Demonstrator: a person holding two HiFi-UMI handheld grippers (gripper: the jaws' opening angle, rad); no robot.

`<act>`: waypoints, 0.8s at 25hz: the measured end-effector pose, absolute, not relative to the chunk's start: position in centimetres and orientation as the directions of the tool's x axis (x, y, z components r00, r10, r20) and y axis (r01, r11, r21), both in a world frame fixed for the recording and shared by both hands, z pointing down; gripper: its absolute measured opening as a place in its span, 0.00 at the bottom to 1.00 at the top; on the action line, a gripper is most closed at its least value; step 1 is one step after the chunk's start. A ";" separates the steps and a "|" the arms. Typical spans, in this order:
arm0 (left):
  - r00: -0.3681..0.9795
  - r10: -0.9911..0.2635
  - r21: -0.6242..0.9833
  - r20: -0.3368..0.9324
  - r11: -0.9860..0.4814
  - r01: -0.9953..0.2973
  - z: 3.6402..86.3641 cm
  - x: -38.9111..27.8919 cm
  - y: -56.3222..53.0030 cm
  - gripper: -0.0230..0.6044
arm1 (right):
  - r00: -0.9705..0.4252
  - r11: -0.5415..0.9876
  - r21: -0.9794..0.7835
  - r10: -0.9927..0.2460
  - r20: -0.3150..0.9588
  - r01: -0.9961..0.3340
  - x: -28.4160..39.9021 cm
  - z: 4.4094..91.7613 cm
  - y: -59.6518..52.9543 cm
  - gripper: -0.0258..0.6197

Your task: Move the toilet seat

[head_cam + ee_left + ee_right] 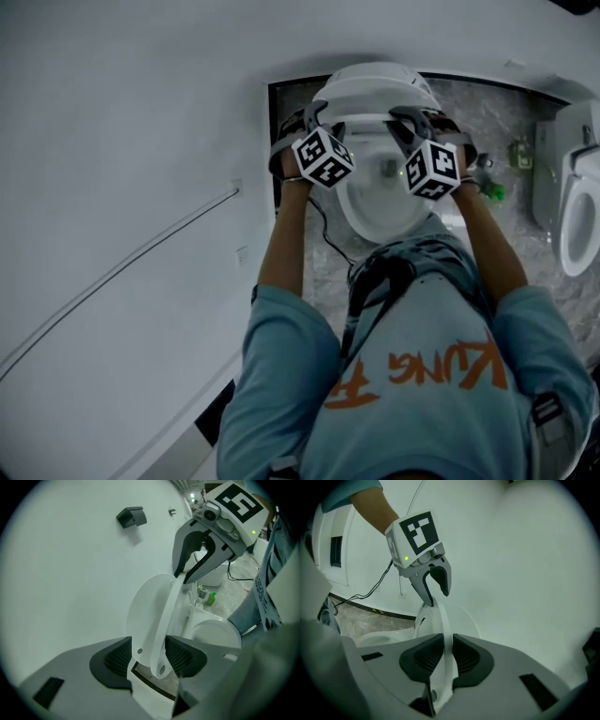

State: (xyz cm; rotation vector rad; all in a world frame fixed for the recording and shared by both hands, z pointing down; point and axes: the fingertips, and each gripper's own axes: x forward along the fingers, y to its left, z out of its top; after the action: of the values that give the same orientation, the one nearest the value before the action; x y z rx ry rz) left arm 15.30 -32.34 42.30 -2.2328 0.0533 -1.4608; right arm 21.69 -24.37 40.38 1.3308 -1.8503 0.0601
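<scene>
Where the seat (164, 620) stands raised on edge above the bowl (375, 202), we see in the left tool view that it lies right against the lid (143, 604). The left tool (149, 654) has its jaws wide, with the pads pressing on seat and lid together. Only the right tool view shows the right tool (446, 656) pinched narrow on the seat's thin rim, with the lid rounding out just beside it. In the head view we find both tools side by side at the seat's top edge, arms stretched over the bowl, but we cannot see the pads there. The wall (70, 573) rises close behind the lid, and the open room lies toward the bowl's front. A green bottle (492, 192) stands on the floor (506, 103) right of the bowl, with a second toilet (577, 216) further right, well apart.
</scene>
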 end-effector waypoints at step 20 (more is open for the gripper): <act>0.391 -0.374 -0.473 0.841 -0.859 0.197 43.1 18.0 -36.1 0.38 | 0.090 0.303 0.569 -0.824 0.560 -0.765 25.9 41.0 -27.6 0.14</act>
State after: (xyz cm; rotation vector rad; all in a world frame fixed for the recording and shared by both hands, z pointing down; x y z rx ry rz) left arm 17.97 -36.13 43.10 -2.1468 0.1514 -1.4877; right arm 25.92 -27.58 40.97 1.4615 -1.6700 -0.0822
